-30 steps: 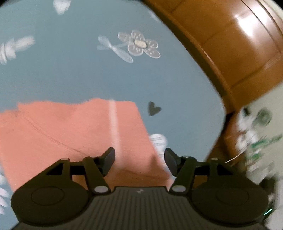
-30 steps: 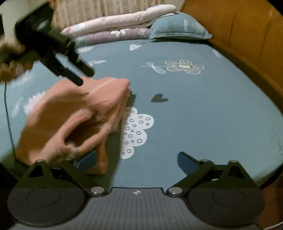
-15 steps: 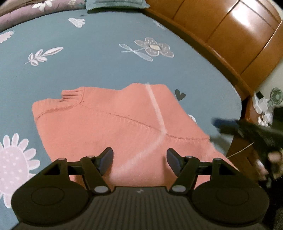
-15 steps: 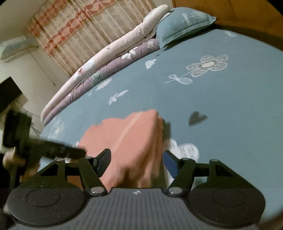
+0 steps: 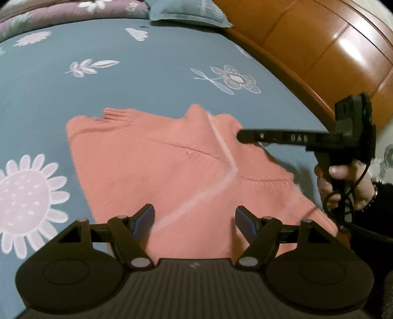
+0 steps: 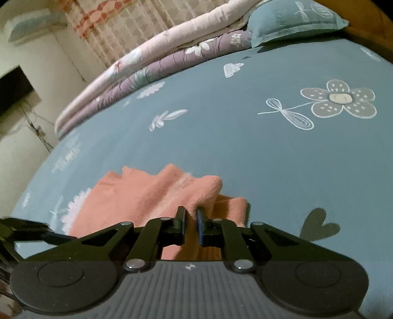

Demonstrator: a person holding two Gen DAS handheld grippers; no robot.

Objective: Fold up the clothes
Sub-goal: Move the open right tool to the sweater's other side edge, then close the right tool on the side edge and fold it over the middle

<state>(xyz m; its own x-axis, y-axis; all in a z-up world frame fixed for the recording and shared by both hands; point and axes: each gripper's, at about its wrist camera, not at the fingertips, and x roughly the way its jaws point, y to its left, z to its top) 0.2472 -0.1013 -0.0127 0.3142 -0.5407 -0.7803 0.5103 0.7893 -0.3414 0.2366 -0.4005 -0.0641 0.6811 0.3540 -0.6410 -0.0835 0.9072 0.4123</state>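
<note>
Sweater (image 5: 172, 166): salmon knit, flat on blue bedsheet (image 5: 147, 63).
Left gripper (image 5: 194, 218): spread, just been widening (nothing pinched).
Right gripper (image 6: 190, 220): pressed together at sweater's edge.

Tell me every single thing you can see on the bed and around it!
sweater: one, salmon pink with a pale stripe, flat on the bedsheet
bedsheet: one, blue-grey with white flowers, covering the bed
quilts: two, pink over purple, folded at the far edge
pillow: one, blue-grey, beside the quilts
headboard: one, glossy brown wood, along the bed's right edge
curtain: one, cream and red, behind the quilts
left gripper: black, open above the sweater
right gripper: black, closed at the sweater's edge
hand: one, holding the right gripper
</note>
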